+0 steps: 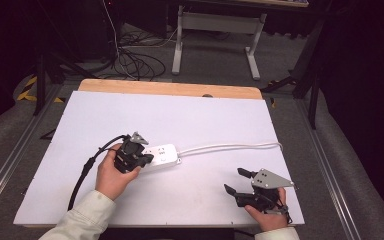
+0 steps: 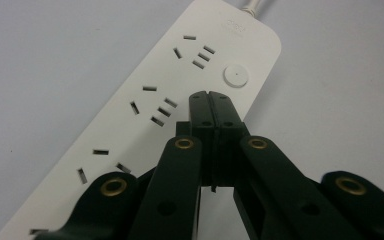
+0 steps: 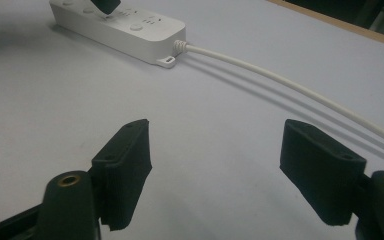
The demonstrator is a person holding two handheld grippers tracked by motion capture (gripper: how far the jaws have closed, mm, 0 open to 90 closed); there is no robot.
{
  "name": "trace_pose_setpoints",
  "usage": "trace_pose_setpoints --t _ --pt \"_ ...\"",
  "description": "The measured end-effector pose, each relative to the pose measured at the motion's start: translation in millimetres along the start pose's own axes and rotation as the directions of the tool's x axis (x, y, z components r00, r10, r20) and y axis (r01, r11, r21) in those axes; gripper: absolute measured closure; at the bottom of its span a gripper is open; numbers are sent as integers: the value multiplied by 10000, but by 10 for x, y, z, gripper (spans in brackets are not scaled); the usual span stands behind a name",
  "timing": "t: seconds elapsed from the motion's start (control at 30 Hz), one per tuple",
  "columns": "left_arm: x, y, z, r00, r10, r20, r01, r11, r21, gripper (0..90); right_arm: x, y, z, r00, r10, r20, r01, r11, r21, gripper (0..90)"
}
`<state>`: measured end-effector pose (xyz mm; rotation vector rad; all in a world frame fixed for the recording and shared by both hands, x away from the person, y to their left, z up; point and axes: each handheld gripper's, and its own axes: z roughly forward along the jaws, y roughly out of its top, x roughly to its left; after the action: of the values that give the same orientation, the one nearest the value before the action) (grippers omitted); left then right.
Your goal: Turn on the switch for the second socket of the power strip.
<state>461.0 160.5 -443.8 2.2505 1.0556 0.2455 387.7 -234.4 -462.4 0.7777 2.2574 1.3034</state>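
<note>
A white tabletop (image 1: pixel 130 115) shows a bare wooden strip (image 1: pixel 170 88) along its far edge. Beyond it, on the grey floor (image 1: pixel 210 70), lie tangled cables (image 1: pixel 135 62) at left and a white desk frame (image 1: pixel 215 30) at centre.

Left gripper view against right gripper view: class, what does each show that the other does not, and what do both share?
The left gripper view alone shows the power strip's socket slots close up, with the left gripper shut, fingers pressed together over the strip near the round button. The right gripper view alone shows the white cable curving away across the table, and the right gripper open with nothing between its fingers. Both show the power strip lying on the white table top.
</note>
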Motion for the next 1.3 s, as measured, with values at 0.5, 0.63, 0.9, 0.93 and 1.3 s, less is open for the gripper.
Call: trace_pose_setpoints --t 0.5,0.63,0.9,0.93,1.3 --pt "-32 -6 44 9996 125 -265 -126 9999 -45 900 1 -3 5 10000 8 -2 -8 10000 7 287" --pt "-46 -11 46 9991 250 -355 -252 9997 -60 900 4 -3 7 10000 23 -22 -23 10000 -5 287" --pt "-74 -25 54 9975 438 -552 -445 9989 -111 900 5 -3 8 10000 38 -17 -38 10000 12 287" --pt "-76 -28 54 9973 461 -570 -468 9988 -108 900 5 -3 9 10000 41 -23 -41 10000 3 286" --pt "-84 -59 68 9967 501 -640 -517 9984 -238 900 12 -2 9 10000 6 -40 -6 10000 20 286"
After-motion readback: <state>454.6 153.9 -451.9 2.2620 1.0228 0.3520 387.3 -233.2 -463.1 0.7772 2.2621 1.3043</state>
